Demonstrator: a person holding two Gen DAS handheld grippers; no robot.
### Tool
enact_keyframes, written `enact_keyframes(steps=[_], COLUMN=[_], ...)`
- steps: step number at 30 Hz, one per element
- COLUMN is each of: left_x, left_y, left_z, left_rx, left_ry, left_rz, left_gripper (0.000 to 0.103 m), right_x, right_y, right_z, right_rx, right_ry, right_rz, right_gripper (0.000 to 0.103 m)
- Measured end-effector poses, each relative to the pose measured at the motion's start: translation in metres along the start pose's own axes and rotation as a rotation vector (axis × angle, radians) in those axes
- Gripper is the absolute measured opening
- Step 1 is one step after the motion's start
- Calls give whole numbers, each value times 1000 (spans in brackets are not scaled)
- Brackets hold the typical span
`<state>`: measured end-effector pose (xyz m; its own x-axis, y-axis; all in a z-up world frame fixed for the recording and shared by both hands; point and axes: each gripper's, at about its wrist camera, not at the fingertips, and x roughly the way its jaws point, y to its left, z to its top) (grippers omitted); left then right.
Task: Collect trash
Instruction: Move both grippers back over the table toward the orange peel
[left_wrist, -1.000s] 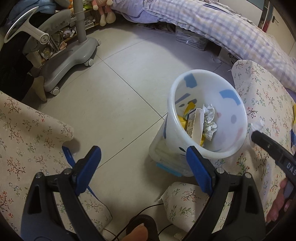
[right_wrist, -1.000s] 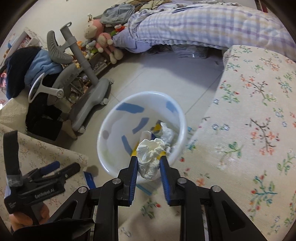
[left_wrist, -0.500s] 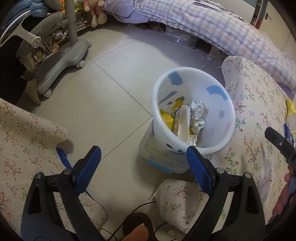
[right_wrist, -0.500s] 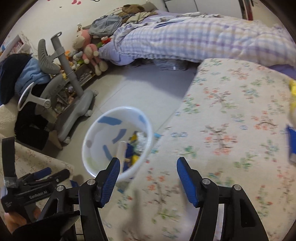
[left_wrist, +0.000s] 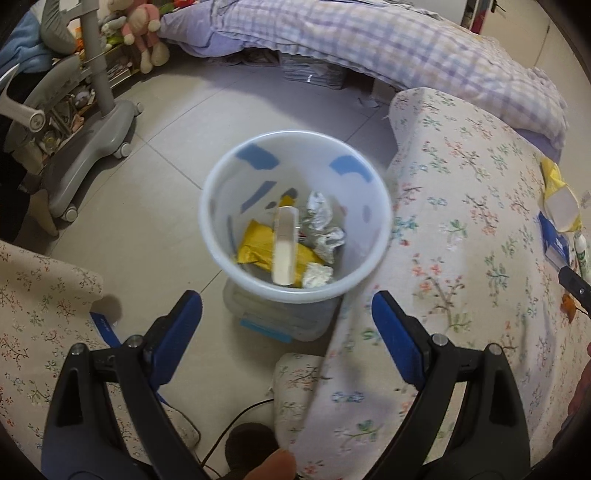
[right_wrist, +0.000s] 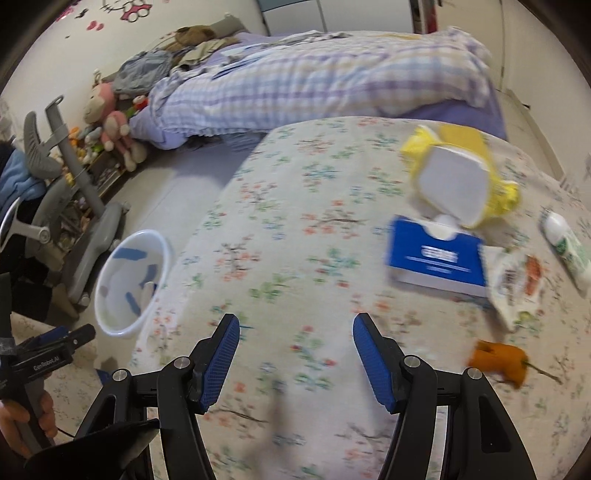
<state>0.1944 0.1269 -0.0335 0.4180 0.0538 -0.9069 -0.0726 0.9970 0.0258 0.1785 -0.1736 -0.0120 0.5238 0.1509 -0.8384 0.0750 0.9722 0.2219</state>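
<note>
Several wrappers already lie in the white bin (left_wrist: 295, 225), while both empty, spread claws, left claw (left_wrist: 286, 325) and right claw (right_wrist: 295, 354), leave the yellow packet (right_wrist: 458, 181), blue box (right_wrist: 436, 258) and orange peel (right_wrist: 498, 363) on the floral counter (right_wrist: 295, 229).

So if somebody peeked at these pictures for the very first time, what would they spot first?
Probably the white bin on the floor, with a yellow wrapper and crumpled paper inside. Then the flowery cloth beside it, with a blue box, a yellow packet and an orange scrap lying on it, beyond the open, empty right tongs.
</note>
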Motion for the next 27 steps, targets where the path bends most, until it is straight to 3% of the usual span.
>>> enact_keyframes(steps=[15,27], left_x=[-5,-5], left_y=[-81,-138], left_z=[2,1], left_rx=[108,168], left_ry=[-3,2], left_rz=[-57,-109], left_gripper=[93,93], right_x=[-45,-39], right_y=[-119,-177], right_z=[-14,-31], right_rx=[146,255], right_ry=[-20,41], right_rz=[-94,-72], right_gripper=[66,66])
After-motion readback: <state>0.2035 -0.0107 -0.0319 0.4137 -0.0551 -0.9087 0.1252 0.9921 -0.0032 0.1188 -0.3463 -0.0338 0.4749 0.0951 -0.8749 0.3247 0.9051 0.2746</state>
